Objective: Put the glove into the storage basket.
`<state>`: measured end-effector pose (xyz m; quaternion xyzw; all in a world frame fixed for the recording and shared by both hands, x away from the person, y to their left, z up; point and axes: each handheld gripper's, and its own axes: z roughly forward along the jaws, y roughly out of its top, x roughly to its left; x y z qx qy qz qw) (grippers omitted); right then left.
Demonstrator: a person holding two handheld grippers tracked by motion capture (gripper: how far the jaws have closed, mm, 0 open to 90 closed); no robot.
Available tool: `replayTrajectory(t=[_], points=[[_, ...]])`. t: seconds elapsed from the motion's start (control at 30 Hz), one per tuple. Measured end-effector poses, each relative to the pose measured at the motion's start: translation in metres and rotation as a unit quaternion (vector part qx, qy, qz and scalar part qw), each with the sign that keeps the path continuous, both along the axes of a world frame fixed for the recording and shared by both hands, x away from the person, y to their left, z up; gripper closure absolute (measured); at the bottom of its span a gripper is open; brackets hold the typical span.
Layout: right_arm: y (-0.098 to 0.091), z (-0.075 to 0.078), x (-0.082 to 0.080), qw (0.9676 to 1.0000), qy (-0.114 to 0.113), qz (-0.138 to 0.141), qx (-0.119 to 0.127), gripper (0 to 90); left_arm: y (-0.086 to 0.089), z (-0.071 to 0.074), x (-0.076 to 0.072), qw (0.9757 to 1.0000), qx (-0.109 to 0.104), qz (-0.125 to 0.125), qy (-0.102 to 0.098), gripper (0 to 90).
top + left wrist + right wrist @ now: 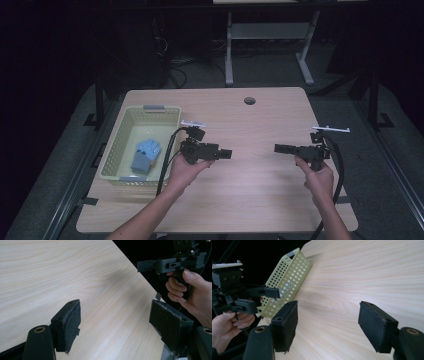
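while both jaws gape empty, left gripper (227, 154) and right gripper (278, 148) lie level, pointing at each other.

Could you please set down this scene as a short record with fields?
surface: light wooden table
container: pale green perforated basket at the table's left side
contents: blue object lying in the basket
left tool: jaws open, nothing between them, pointing toward the right tool
right tool: jaws open, nothing between them, pointing toward the left tool
gap: bare table between the two tools
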<state>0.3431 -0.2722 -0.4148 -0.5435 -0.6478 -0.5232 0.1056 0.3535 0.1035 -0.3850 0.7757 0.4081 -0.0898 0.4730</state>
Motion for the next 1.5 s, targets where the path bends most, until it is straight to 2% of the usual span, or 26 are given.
replayTrajectory(t=[0.33,0.6,1.03,1.23,1.33,1.5], points=[[-0.01,-0.013,-0.007,0.9999,0.008,-0.005,0.007,30.5,-0.011,-0.009,-0.008,0.9999,0.001,-0.016,-0.005,24.7],[-0.017,-0.023,-0.015,0.9998,0.014,-0.01,0.012,30.4,-0.011,-0.02,-0.015,0.9997,-0.001,-0.022,0.002,24.6],[-0.03,-0.035,-0.031,0.9997,0.016,-0.019,0.006,30.1,-0.013,-0.032,-0.035,0.9992,0.004,-0.039,-0.011,24.6],[-0.035,-0.041,-0.04,0.9995,0.02,-0.021,0.016,30.0,-0.011,-0.038,-0.043,0.9989,0.009,-0.042,-0.02,24.6],[-0.037,-0.045,-0.043,0.9996,0.019,-0.02,0.009,29.7,-0.011,-0.041,-0.046,0.9986,0.011,-0.046,-0.026,24.6],[-0.04,-0.049,-0.048,0.9997,0.019,-0.016,0.008,29.7,-0.01,-0.048,-0.053,0.9983,0.013,-0.051,-0.025,23.9]])
